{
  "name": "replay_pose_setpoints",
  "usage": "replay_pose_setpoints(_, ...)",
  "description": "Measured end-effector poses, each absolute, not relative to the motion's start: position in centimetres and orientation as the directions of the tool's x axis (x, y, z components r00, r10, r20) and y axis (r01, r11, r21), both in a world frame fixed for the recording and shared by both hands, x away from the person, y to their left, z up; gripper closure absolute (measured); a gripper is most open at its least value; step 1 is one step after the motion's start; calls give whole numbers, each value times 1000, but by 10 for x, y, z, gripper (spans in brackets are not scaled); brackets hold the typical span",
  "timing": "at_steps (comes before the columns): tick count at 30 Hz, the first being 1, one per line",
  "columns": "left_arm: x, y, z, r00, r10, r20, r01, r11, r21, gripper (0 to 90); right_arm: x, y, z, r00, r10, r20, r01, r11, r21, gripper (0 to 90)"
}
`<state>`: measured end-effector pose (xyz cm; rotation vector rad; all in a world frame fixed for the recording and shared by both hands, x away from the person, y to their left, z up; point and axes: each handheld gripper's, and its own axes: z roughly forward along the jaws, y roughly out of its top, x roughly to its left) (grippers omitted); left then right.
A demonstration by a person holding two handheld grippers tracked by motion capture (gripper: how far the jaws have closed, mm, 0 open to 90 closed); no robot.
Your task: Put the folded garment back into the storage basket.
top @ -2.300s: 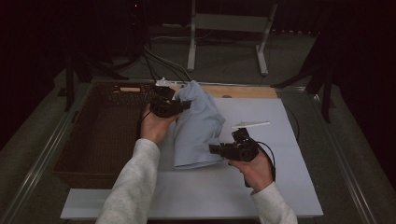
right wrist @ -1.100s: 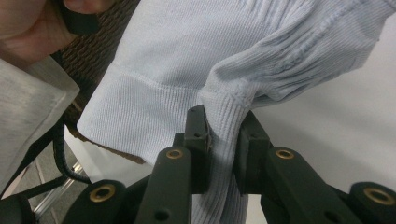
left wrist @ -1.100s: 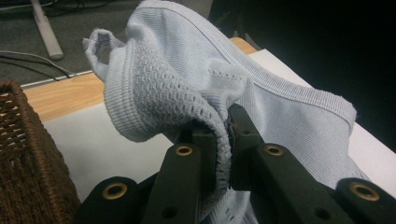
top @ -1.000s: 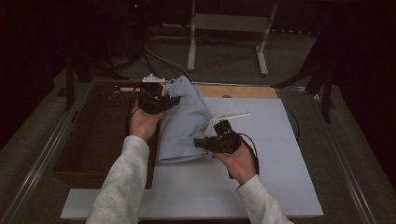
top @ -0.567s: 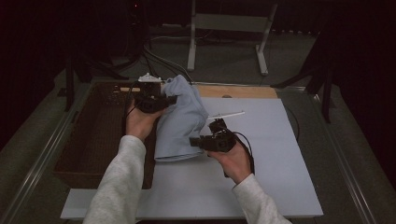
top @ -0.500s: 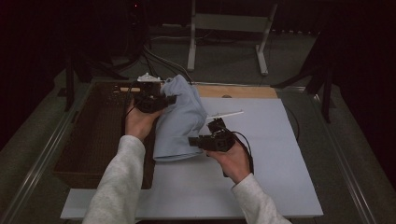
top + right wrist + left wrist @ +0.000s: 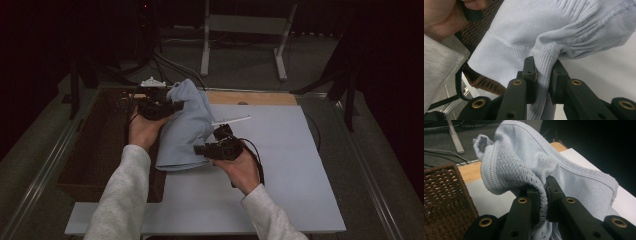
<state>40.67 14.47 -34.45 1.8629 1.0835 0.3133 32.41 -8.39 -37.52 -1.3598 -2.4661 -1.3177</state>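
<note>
Where white board (image 7: 280,165) meets brown wicker basket (image 7: 95,150), draped across both: pale blue knit garment (image 7: 187,125), lifted at two spots. Left gripper (image 7: 167,106) clamped on a bunched upper fold; right gripper (image 7: 202,149) pinched shut on ribbed edge lower down.

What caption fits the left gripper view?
Left gripper pinching a pale blue knit sweater beside a brown wicker basket.

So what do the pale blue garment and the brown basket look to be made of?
Garment: soft knitted fabric, probably cotton or a blend; ribbed hem and openwork stitches show, matte. Basket: woven dark brown wicker or rattan-like strands, slightly glossy; could be synthetic.
</note>
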Motion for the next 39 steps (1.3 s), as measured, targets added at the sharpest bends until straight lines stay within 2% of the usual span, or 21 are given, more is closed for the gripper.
replay_pose_setpoints(39,409,179,-344,579,789,-204,527,-171,833,842,336,-34,-381,-619,681,392,707,266,656,782)
